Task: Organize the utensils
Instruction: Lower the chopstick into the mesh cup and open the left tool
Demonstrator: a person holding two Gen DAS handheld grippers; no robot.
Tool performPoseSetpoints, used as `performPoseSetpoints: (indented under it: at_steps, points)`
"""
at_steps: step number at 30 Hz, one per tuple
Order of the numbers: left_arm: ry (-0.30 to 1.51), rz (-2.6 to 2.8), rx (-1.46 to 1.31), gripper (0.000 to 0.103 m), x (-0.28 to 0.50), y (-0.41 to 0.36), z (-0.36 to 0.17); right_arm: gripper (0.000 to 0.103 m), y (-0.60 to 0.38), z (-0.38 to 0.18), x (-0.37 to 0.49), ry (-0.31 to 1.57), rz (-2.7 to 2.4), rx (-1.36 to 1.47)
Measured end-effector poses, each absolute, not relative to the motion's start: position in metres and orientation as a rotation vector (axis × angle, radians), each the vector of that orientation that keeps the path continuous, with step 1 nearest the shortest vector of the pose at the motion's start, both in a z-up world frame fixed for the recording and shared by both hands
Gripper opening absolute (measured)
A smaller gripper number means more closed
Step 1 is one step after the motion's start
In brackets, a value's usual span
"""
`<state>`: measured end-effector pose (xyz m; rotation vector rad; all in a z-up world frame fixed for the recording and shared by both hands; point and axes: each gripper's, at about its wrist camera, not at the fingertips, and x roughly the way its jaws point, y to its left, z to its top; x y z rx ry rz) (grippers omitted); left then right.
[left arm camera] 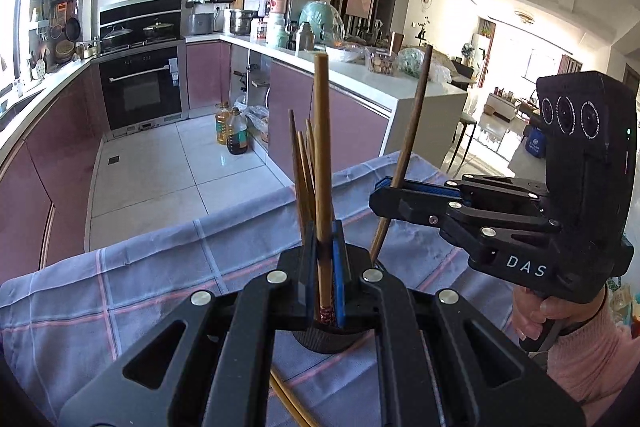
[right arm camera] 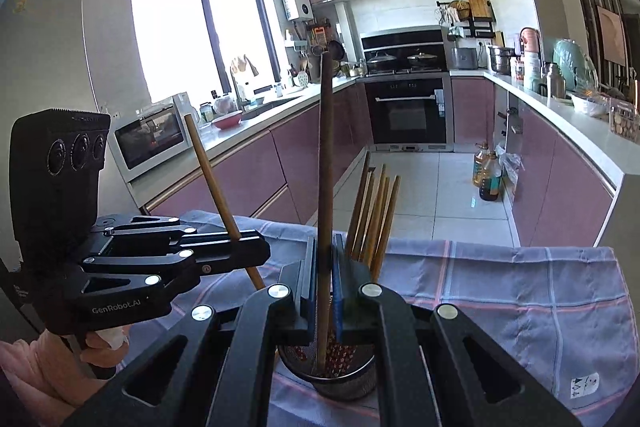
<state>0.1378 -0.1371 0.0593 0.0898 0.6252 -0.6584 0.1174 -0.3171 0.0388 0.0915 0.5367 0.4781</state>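
Chopsticks: left gripper (left arm camera: 325,267) pinches light one (left arm camera: 322,163), right gripper (right arm camera: 325,279) dark one (right arm camera: 326,163), both over holder (right arm camera: 332,381) lower centre. Crossing tips could jam, tip holder.

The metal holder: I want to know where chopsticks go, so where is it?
In the right wrist view the metal holder stands on the checked cloth, bottom centre, just below the right hand-held gripper.

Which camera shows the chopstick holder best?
The right wrist view: it looks down into the holder, showing its rim, mesh wall and the chopstick tips inside. In the left wrist view only a dark sliver of it shows below the left gripper, whose jaws hide the rest.
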Motion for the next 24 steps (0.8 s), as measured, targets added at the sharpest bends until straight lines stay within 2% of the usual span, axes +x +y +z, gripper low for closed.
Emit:
performPoseSetpoints:
  at_steps: [6,15,22,24]
  points:
    - [0.708,-0.653,0.122,0.008,0.151,-0.15,0.037,0.006,-0.312,0.018,0.135,0.617,0.464,0.108]
    - [0.742,-0.644,0.128,0.009,0.179,-0.15,0.025,0.007,-0.315,0.01,0.142,0.631,0.431,0.135]
    - [0.714,-0.632,0.114,0.02,0.172,-0.145,0.027,0.007,-0.317,0.009,0.142,0.625,0.413,0.143]
    - [0.708,-0.621,0.104,0.02,0.169,-0.141,0.029,0.007,-0.318,0.008,0.142,0.625,0.412,0.147]
